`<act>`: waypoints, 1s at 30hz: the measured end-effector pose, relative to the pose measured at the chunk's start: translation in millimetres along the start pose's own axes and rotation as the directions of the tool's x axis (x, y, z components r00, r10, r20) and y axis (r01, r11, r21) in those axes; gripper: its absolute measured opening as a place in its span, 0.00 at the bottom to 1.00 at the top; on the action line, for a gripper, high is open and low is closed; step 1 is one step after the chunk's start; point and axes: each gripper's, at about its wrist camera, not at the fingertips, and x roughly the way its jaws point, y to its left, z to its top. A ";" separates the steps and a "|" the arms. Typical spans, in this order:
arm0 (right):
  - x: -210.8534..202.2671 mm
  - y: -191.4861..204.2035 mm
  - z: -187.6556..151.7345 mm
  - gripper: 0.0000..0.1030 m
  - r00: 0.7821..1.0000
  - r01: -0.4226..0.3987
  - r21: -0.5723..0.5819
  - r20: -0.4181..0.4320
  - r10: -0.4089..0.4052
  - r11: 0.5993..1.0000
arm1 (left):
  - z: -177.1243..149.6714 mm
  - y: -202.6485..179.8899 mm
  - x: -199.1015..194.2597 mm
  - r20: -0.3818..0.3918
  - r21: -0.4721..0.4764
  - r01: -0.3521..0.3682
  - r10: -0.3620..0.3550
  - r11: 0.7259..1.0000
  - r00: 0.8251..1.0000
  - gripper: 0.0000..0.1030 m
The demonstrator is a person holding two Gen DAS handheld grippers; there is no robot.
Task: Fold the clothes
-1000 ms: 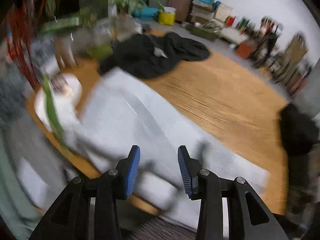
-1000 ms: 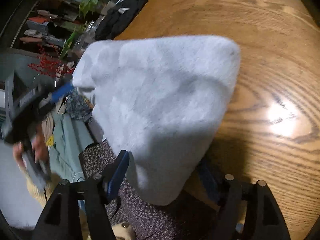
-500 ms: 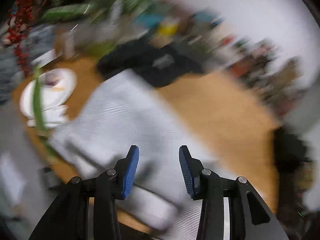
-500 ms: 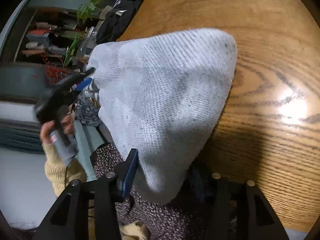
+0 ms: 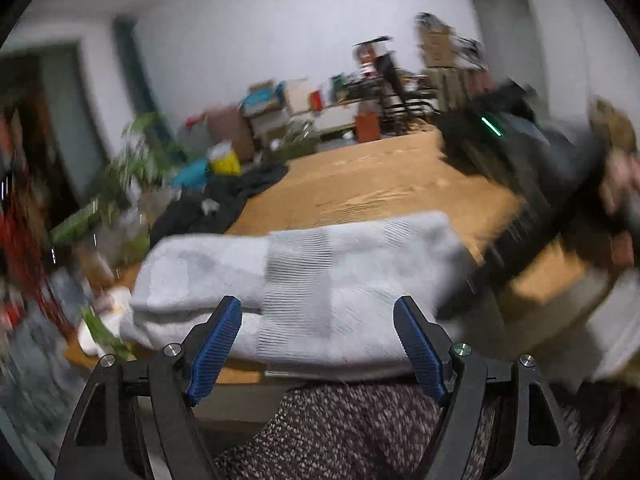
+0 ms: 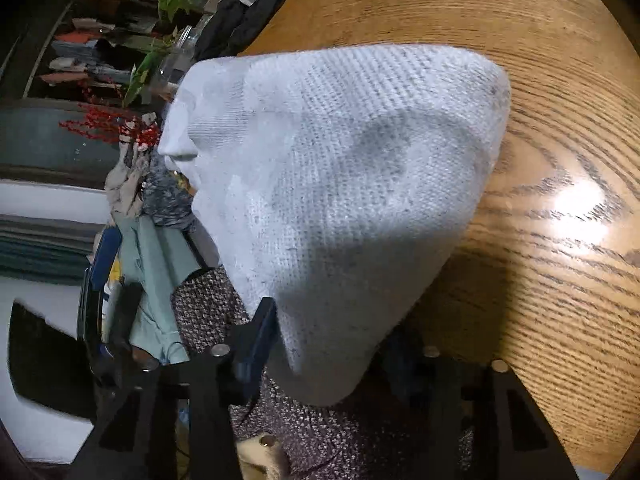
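Your sweater [image 6: 340,184] lies folded on the table [image 6: 560,120], its near end hanging over the table edge toward you — presumably so a corner can be taken. Your right gripper [image 6: 320,344] is closing around that overhanging corner; whether the pads press yet I cannot tell. Your left gripper [image 5: 316,344] is opening, released, nothing between its jaws, aimed at the sweater's near edge — a dark garment [image 5: 224,200] sits at the table's far side
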 end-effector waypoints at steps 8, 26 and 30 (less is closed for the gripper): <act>-23.9 27.0 23.1 0.34 0.990 -0.118 0.011 0.073 0.117 0.993 | -16.5 -89.0 12.3 0.091 0.356 -0.141 0.116 0.924 0.989 0.76; -70.3 -18.7 15.6 0.71 0.972 -0.198 0.096 0.146 0.183 0.976 | 33.0 -58.6 80.0 -0.138 0.053 -0.071 0.078 0.996 0.987 0.35; -80.1 -55.9 28.5 0.78 0.968 -0.146 0.197 0.229 0.100 0.969 | 35.6 -46.8 81.2 -0.153 -0.022 -0.016 0.012 1.000 0.988 0.35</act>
